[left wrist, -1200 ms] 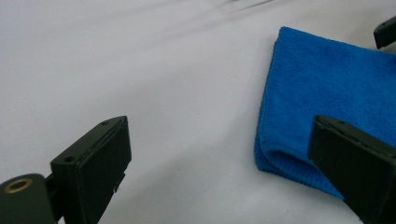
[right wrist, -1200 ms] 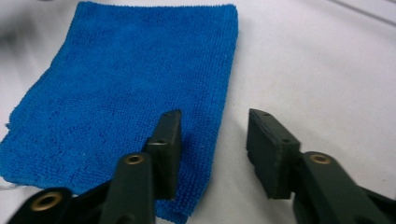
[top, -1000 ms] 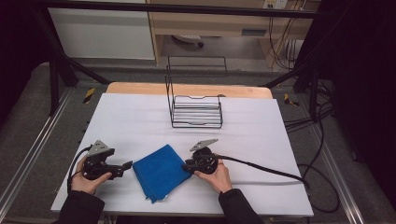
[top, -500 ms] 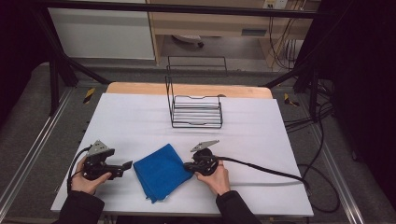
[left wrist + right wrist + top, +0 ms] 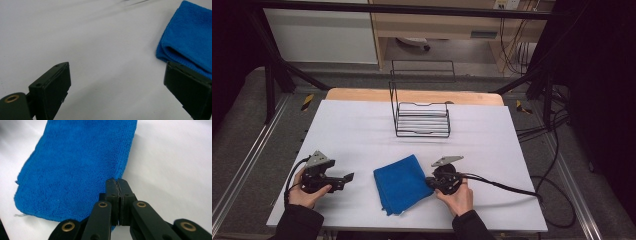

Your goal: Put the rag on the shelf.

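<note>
Blue terry cloth (image 5: 75, 167), folded flat, beside closed right gripper (image 5: 117, 185)

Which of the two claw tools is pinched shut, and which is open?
The right gripper is shut, its jaws pressed together at the blue cloth's edge. The left gripper has its jaws wide apart over the white table.

Looking down the right gripper (image 5: 117, 185): black jaws pressed flat together, pads meeting with no gap, brass rivets on the linkage arms down at 6 o'clock. Tips sitting right at the edge of the folded blue cloth (image 5: 77, 167); can't tell for sure whether any fabric is pinched in there. Cloth sprawling from centre up toward 11 and 12 o'clock, fuzzy microfibre, folded edge running toward 1 o'clock. Plain white table (image 5: 175, 160) off at 3 o'clock.
</note>
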